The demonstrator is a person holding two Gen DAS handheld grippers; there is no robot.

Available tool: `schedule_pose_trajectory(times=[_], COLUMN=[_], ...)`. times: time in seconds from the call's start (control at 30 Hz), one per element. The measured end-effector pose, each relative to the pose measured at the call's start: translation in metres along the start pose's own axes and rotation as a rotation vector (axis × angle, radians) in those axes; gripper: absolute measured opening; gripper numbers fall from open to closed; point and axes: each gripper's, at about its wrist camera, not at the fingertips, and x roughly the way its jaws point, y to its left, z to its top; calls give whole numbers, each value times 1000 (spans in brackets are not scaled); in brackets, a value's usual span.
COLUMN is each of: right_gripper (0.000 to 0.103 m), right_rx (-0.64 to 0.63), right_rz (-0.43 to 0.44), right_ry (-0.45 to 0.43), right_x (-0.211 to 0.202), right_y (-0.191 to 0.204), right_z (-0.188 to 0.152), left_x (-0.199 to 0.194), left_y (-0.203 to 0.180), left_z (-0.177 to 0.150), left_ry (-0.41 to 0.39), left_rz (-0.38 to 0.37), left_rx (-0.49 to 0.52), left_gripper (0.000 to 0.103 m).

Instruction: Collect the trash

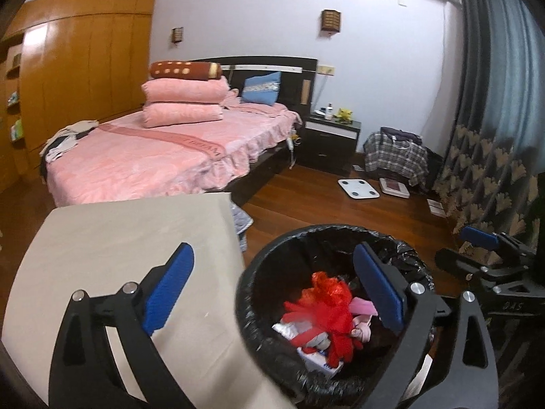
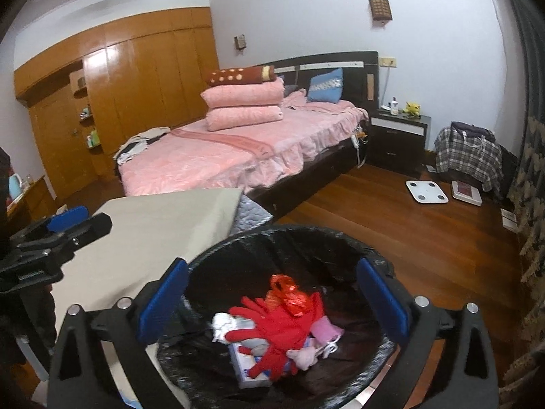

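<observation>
A black-lined trash bin [image 1: 262, 283] [image 2: 306, 238] stands on the floor beside a beige table [image 1: 119, 248] [image 2: 153, 225]. Inside lie red gloves [image 2: 282, 330] [image 1: 327, 320], a red crumpled wrapper [image 2: 289, 293], pink and white scraps, and a small white box [image 2: 245, 364]. My left gripper [image 1: 276, 293] is open and empty, one finger over the table, the other over the bin. My right gripper [image 2: 272, 303] is open and empty, straddling the bin's opening above the trash. Each gripper also shows at the edge of the other's view.
A bed with pink covers [image 1: 136, 150] [image 2: 221, 156] lies beyond the table. A dark nightstand [image 1: 330, 139], a plaid bag [image 1: 395, 156], two bathroom scales [image 1: 357, 187] and curtains [image 1: 487, 153] are on the right. Wooden wardrobes [image 2: 136, 95] line the left wall.
</observation>
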Motion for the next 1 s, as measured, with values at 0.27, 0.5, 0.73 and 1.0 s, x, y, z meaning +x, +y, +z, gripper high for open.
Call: schedule_pose_trajectory(times=[0.27,0.5,0.73,1.0], right_gripper=[97,97,97,97], right_rx=[-29,-48,-69,-89], right_rz=[14,19,21,25], right_ry=[-19,-27,-24,-17], right_x=[-19,-26,-28,-27], right_y=[29,46,59,68], right_z=[-1,-7,-17,-25], left_x=[-37,-58,-71,-78], left_y=[17,28,35,43], left_z=[-16,-27,-33,-45], left_ry=[-8,-12,-18,-4], left_rz=[63,93,119,140], left_rx=[-17,-28,-39,-48], left_gripper=[93,93,93,93])
